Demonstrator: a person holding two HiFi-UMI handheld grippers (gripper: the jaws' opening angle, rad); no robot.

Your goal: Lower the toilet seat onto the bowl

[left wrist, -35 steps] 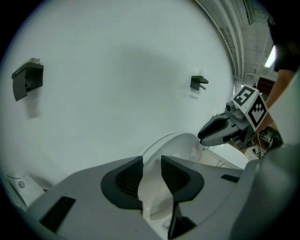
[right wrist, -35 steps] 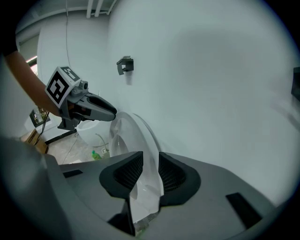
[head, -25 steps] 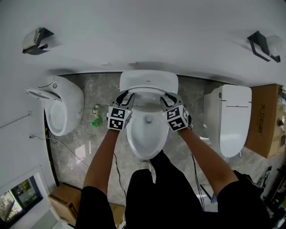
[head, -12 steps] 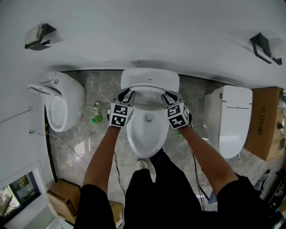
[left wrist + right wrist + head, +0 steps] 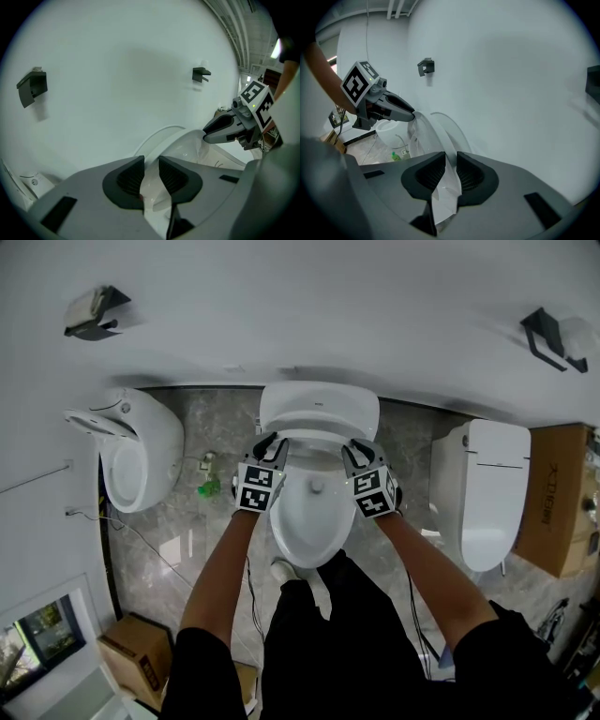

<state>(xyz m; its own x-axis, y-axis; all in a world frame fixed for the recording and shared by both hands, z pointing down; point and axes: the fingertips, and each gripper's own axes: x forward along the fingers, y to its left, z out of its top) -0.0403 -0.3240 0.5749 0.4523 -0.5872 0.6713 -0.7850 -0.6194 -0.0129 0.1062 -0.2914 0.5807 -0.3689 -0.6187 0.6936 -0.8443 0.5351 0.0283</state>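
Observation:
A white toilet stands in the middle of the head view, its lid [image 5: 319, 407] back against the wall and its bowl [image 5: 314, 512] below. The raised toilet seat [image 5: 316, 441] leans in front of the lid. My left gripper [image 5: 272, 448] grips the seat's left rim and my right gripper [image 5: 354, 454] its right rim. The left gripper [image 5: 151, 176] has the white seat edge [image 5: 152, 180] pinched between its pads. So does the right gripper [image 5: 450, 173], with the seat edge [image 5: 447, 185]. Both sets of jaws have just been closing on the rim.
A second white toilet [image 5: 141, 460] stands at the left and a third with its lid down [image 5: 492, 493] at the right. A green bottle [image 5: 208, 488] and cables lie on the grey floor. Cardboard boxes [image 5: 558, 493] [image 5: 141, 657] sit at the right and lower left. Paper holders [image 5: 94, 310] [image 5: 558, 334] hang on the wall.
Both grippers' jaws have narrowed onto the seat's rim. The hands have shifted a little with the seat; the whole view has slid slightly right.

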